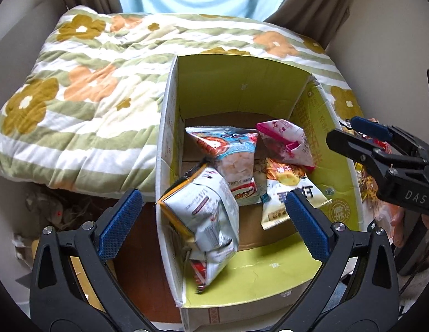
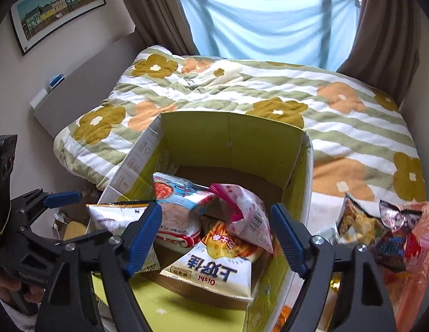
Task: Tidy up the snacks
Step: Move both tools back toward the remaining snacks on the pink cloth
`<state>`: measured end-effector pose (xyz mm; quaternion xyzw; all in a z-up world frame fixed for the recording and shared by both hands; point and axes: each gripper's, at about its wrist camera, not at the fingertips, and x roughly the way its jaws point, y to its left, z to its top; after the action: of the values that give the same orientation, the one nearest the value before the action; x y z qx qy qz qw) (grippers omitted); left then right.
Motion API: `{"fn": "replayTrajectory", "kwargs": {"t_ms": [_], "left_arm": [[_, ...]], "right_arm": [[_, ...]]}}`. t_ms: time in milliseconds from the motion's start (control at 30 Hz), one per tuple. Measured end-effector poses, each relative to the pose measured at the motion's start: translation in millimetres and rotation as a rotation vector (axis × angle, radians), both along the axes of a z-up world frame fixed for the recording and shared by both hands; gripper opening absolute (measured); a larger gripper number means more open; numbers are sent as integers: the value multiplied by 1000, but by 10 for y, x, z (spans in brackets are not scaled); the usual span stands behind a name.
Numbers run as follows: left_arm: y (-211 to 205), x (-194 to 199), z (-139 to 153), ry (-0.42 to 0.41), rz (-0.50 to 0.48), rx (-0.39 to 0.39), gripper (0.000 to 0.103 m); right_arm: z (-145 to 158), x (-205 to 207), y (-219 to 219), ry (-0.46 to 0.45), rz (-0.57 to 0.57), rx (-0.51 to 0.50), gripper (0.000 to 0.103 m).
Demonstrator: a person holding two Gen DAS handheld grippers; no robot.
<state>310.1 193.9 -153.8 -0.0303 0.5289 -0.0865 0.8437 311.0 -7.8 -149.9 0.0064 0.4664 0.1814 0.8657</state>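
Both claws open over the snack box, nothing held.

My left claw (image 1: 211, 221) gapes at its widest above the grey bag (image 1: 206, 210), which leans on the box (image 1: 242, 83) wall, pads clear of it. My right claw (image 2: 217, 238) stands partly open over the Oishi bag (image 2: 214, 271), empty too. More snacks (image 2: 380, 229) wait on the quilt (image 2: 353, 127) just beside the box. I judge the leaning bag may slump or snag my next drop.
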Motion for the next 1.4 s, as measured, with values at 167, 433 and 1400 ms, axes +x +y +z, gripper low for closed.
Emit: {"fn": "replayTrajectory", "kwargs": {"t_ms": [167, 433, 1400], "left_arm": [[-62, -89, 56, -14, -14, 1, 103], [-214, -348, 332, -100, -56, 8, 103], [-2955, -1353, 201, -62, -245, -56, 103]], "right_arm": [[49, -109, -47, 3, -19, 13, 77], [339, -455, -192, -83, -65, 15, 77], [496, -1809, -2836, -99, -220, -197, 98]]}}
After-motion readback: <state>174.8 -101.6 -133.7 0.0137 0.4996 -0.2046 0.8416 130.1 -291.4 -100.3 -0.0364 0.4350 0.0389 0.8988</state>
